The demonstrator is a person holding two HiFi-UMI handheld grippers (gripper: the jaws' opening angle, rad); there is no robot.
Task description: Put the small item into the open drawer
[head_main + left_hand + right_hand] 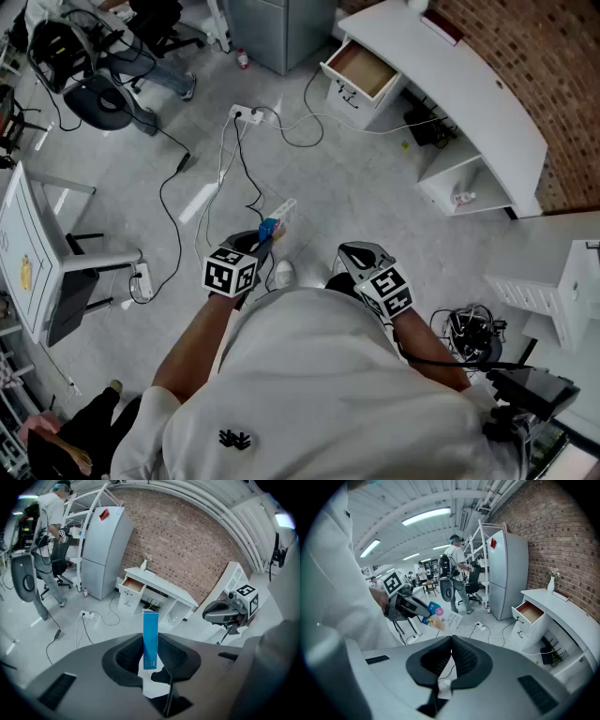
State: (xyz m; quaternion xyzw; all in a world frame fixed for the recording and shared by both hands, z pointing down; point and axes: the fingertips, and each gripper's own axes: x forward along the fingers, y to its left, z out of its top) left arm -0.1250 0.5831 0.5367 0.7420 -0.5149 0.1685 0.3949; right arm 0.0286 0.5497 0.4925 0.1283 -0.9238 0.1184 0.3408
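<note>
**Grey workshop floor, box not yet delivered**

Well short of the white desk (450, 84), the left gripper (264, 236) clamps a slim blue box (279, 217) between its jaws. Right gripper (361, 255) beside it is closed on nothing. Open drawer (361, 70) at the desk's left end shows only its bare wooden bottom; carrying and placing remain.

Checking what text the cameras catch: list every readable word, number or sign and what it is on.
Blue box in left gripper: coloured print, too blurred to read.
Marker cubes: black-and-white square codes, no words.
Red sticker on fridge: too small.
Nothing quotable.
</note>
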